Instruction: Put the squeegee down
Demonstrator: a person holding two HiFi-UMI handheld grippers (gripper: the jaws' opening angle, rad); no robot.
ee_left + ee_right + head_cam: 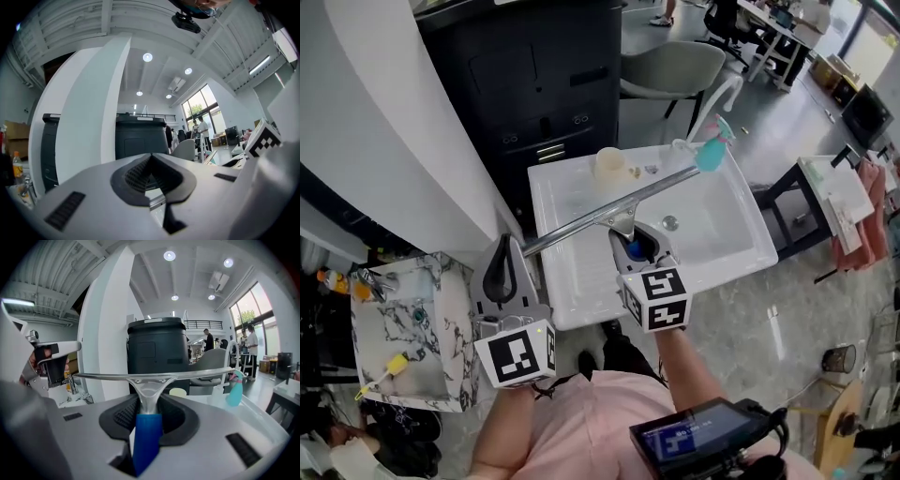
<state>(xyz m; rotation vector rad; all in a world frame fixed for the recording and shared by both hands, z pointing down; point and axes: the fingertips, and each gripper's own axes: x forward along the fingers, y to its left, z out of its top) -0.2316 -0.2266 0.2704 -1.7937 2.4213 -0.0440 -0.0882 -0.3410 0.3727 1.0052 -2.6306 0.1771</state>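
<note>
Left gripper (502, 246) in my hand is clenched on nothing, its tips pressed together, and it sits just off the front left corner of the white sink (741, 255). To its right, my right gripper (637, 247) grasps the squeegee (609, 211) by its blue handle. The squeegee is off the surface over the sink's front part, and its metal blade slants from near my left gripper up toward the far right. A pale cup (609, 165) stands at the sink's back edge. A teal spray bottle (712, 152) stands at its back right corner.
</note>
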